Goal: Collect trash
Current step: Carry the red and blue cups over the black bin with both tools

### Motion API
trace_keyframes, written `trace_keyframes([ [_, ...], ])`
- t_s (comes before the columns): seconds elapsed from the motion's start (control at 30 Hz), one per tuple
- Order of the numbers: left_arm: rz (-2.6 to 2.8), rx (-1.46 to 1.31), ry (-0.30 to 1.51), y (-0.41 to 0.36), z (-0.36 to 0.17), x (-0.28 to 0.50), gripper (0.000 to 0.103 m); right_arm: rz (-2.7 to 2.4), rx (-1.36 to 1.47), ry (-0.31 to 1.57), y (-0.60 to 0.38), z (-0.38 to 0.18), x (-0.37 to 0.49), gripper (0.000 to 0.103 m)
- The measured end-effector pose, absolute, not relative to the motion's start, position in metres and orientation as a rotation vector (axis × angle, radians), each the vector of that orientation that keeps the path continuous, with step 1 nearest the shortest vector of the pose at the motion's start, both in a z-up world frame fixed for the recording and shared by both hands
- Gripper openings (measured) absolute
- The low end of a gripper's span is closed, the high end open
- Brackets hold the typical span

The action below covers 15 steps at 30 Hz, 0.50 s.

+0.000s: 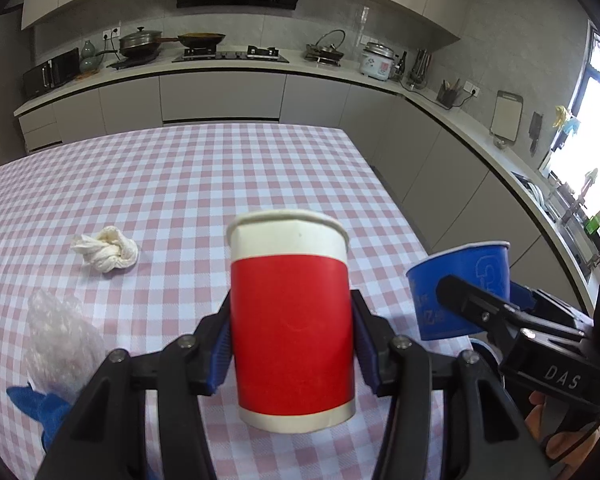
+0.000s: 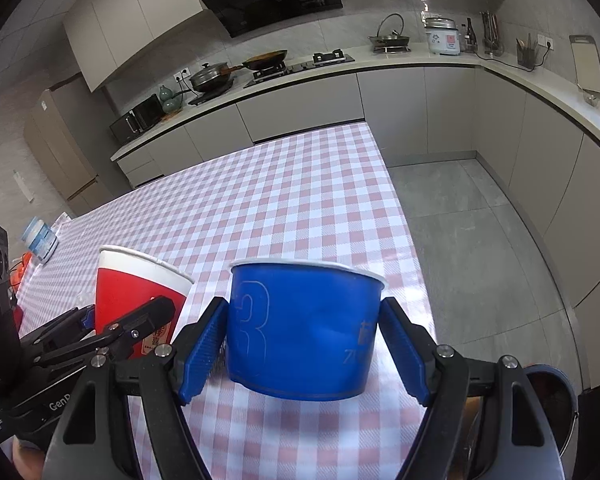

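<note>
My left gripper (image 1: 292, 344) is shut on a red and white paper cup (image 1: 290, 320) and holds it upright above the checked table (image 1: 220, 176). My right gripper (image 2: 302, 344) is shut on a blue paper cup (image 2: 304, 328), also upright and lifted near the table's right edge. In the left wrist view the blue cup (image 1: 460, 284) and the right gripper show at the right. In the right wrist view the red cup (image 2: 136, 292) and the left gripper show at the left. A crumpled white tissue (image 1: 106, 254) and a clear crumpled plastic wrap (image 1: 60, 344) lie on the table at the left.
A blue scrap (image 1: 40, 408) lies by the plastic wrap. A small bottle (image 2: 40, 240) stands at the table's far left. A bin's rim (image 2: 556, 412) shows below the table's right edge. Kitchen counters (image 2: 380, 64) run along the back and right, with grey floor (image 2: 480, 240) between.
</note>
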<state>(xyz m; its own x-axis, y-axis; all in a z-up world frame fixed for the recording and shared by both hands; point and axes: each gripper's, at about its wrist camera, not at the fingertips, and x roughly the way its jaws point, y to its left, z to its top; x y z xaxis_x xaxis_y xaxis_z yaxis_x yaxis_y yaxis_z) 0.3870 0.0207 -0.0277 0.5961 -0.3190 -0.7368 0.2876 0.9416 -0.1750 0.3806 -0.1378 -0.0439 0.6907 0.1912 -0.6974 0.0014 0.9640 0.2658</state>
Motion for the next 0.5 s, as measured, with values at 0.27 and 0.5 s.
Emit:
trace_keyframes([
  [0.27, -0.323, -0.048, 0.842, 0.004, -0.024, 0.349, 0.053, 0.155, 0.264, 0.796, -0.159, -0.041, 0.341, 0.078],
  [0.5, -0.337, -0.045, 0.833, -0.026, -0.017, 0.309, 0.053, 0.168, 0.283, 0.792, -0.192, -0.038, 0.302, 0.078],
])
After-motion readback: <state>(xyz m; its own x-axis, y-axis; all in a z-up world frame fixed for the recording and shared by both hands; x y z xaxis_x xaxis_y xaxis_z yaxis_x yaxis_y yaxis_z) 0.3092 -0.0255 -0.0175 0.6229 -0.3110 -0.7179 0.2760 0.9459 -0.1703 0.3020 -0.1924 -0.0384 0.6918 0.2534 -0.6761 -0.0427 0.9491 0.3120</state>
